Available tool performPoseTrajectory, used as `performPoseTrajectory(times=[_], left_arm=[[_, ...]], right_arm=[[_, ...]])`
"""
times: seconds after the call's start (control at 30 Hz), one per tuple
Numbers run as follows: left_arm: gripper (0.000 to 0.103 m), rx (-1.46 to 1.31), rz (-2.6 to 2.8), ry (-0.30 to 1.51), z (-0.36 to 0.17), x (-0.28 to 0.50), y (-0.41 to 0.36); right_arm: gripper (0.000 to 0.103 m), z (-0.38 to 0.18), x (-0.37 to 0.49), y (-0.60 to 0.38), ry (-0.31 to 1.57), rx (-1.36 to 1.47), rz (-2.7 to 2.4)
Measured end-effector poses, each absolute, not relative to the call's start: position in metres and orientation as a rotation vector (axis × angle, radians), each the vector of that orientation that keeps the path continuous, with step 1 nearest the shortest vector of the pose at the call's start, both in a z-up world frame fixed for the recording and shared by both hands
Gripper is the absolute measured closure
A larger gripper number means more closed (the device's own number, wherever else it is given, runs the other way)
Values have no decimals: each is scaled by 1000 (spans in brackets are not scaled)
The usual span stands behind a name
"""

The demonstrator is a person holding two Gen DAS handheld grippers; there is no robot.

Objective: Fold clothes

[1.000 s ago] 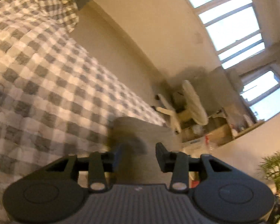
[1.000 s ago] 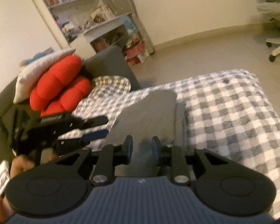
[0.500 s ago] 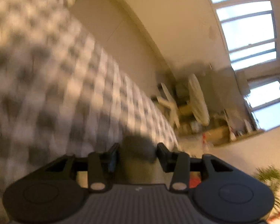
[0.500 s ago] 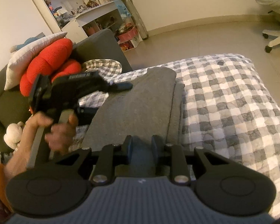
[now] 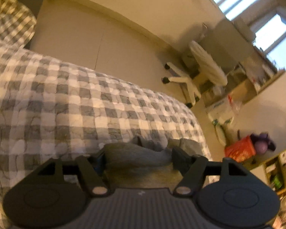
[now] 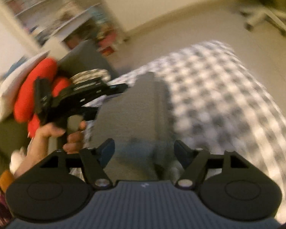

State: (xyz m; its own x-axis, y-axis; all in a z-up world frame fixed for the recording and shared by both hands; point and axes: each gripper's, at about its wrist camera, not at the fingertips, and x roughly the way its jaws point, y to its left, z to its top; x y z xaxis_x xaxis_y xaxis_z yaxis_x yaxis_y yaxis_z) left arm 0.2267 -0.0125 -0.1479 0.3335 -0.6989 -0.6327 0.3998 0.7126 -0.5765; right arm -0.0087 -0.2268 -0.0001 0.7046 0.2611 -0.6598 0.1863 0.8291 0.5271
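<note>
Left wrist view: your left tool (image 5: 138,157) sits low over the bed, its jaws opening, with a bunched edge of the grey garment (image 5: 137,152) between them. The pads look to have come off the cloth, though the lens is so close that you cannot be sure of the near side. Let that edge drop flat onto the checked quilt (image 5: 66,105) before you draw the tool away, so no wrinkle is dragged along with it.

In the right wrist view the picture is smeared, so read it with care. At the left you see your left hand (image 6: 66,133) on the handle of the left tool, beside the red cushion (image 6: 38,87). In the middle the grey garment (image 6: 131,114) lies as a long folded strip on the quilt, running away from you. Your right tool (image 6: 144,152) is over its near end, jaws opening, cloth under the gap and apparently free of the pads.

This looks like the release after a fold. Open both sides together, lift straight off, and check that the strip's long edges lie even before you take the next fold.
</note>
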Motion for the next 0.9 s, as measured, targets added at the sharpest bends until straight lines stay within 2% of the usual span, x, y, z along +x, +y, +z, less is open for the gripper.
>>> performPoseTrajectory(times=[0.07, 0.13, 0.3, 0.37, 0.4, 0.43, 0.47, 0.57, 0.73, 0.9], left_arm=[[35, -315, -735, 991, -147, 229, -16], [43, -308, -732, 989, -145, 231, -22], [77, -323, -666, 979, -148, 222, -20], [85, -361, -638, 979, -147, 217, -16], [87, -386, -626, 980, -146, 215, -15], [88, -411, -614, 981, -144, 213, -14], [88, -430, -601, 974, -142, 209, -12], [89, -462, -574, 946, -131, 197, -1], [89, -487, -489, 928, -111, 163, 31], [89, -584, -364, 878, -97, 106, 75]], right_arm=[[29, -4, -19, -233, 820, 686, -3], [29, -13, -30, -235, 837, 770, -4], [29, -41, -30, -223, 861, 915, 18], [30, -45, -32, -223, 804, 940, 7], [34, -46, -32, -224, 785, 952, 4], [57, -48, -31, -226, 766, 969, 13], [68, -50, -31, -229, 747, 986, 22], [75, -50, -35, -239, 739, 1038, 46], [77, -17, -42, -246, 705, 957, 90], [78, 7, -21, -249, 785, 859, 194]])
